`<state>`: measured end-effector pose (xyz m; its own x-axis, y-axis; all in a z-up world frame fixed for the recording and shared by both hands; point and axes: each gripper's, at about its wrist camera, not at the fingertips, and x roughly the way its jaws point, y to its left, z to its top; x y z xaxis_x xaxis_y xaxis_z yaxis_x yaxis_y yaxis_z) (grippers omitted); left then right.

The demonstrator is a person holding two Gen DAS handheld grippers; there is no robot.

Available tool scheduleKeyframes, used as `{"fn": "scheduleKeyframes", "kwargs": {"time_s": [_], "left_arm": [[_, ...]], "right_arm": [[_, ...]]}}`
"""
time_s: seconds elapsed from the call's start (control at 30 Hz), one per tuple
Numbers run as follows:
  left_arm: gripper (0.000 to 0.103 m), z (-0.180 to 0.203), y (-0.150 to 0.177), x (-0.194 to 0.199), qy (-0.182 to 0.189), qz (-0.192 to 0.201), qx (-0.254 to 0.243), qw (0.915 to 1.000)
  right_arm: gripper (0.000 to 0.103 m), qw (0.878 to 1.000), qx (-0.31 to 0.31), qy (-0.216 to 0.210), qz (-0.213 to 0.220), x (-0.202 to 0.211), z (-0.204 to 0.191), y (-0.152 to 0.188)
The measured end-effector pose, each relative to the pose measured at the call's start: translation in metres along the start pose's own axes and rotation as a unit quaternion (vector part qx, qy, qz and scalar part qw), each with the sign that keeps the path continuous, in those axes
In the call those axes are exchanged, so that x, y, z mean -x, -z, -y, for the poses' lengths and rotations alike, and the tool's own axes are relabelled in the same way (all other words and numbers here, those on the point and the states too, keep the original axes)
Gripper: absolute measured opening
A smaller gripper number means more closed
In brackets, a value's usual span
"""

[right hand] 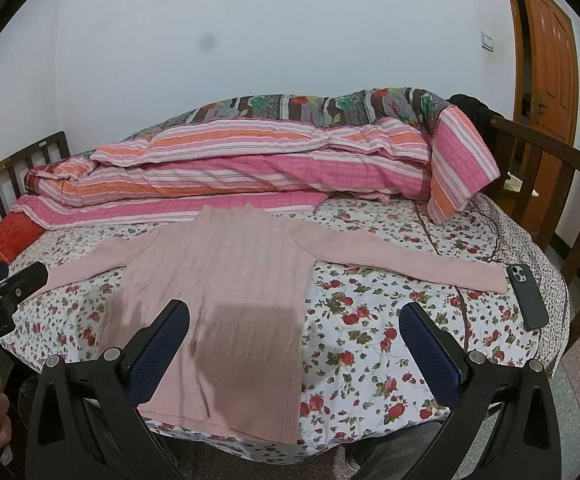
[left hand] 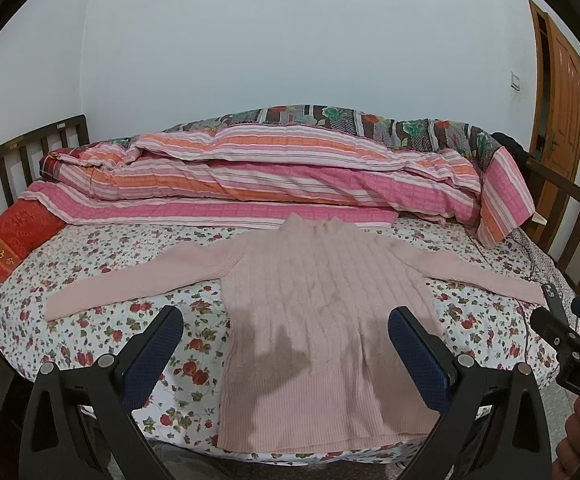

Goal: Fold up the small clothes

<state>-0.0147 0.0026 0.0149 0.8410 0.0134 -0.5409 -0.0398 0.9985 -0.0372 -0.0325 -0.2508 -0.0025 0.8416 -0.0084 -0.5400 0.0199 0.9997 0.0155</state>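
A pink ribbed knit sweater [left hand: 318, 312] lies flat on the floral bedsheet [left hand: 97, 320], collar away from me, both sleeves spread out to the sides. It also shows in the right wrist view [right hand: 225, 304]. My left gripper [left hand: 285, 344] is open and empty, hovering over the sweater's lower body near the hem. My right gripper [right hand: 294, 340] is open and empty, above the sweater's right hem edge and the sheet beside it. The right gripper also shows at the right edge of the left wrist view [left hand: 570, 320].
A folded pink striped quilt [left hand: 273, 176] lies along the far side of the bed. A red pillow [left hand: 17, 240] sits at the far left. A dark phone [right hand: 528, 296] lies by the right sleeve's cuff. Wooden bed rails [right hand: 550, 184] stand at both ends. An orange door [right hand: 550, 80] stands at the right.
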Motion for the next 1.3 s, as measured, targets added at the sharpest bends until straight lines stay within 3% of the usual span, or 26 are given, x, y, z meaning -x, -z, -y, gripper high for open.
{"fn": "scheduleKeyframes", "kwargs": {"time_s": [0.27, 0.43, 0.63, 0.83, 1.03, 1.1, 1.3], "left_arm": [[0.103, 0.003, 0.0, -0.004, -0.004, -0.001, 0.0, 1.0], [0.103, -0.004, 0.01, -0.028, -0.016, -0.017, -0.004, 0.9997], [0.103, -0.034, 0.032, -0.068, -0.033, -0.041, 0.026, 0.9983], [0.103, -0.095, 0.06, -0.12, -0.055, -0.073, 0.068, 0.9935], [0.102, -0.181, 0.074, -0.156, -0.098, -0.088, 0.135, 0.982], [0.102, -0.219, 0.076, -0.164, -0.121, -0.086, 0.174, 0.9735], [0.102, -0.306, 0.08, -0.184, -0.142, -0.091, 0.272, 0.9475]], "right_arm": [[0.103, 1.0, 0.003, -0.001, 0.0, -0.002, -0.003, 0.0], [0.103, 1.0, 0.003, -0.014, 0.0, -0.015, -0.005, 0.006], [0.103, 0.999, 0.015, -0.029, 0.003, -0.044, -0.009, 0.024], [0.103, 0.997, 0.061, -0.05, 0.002, -0.075, -0.025, 0.042], [0.103, 0.994, 0.076, -0.072, -0.011, -0.112, -0.037, 0.046], [0.102, 0.993, 0.084, -0.08, -0.034, -0.129, -0.042, 0.043], [0.102, 0.993, 0.097, -0.036, -0.05, -0.165, -0.054, 0.033]]}}
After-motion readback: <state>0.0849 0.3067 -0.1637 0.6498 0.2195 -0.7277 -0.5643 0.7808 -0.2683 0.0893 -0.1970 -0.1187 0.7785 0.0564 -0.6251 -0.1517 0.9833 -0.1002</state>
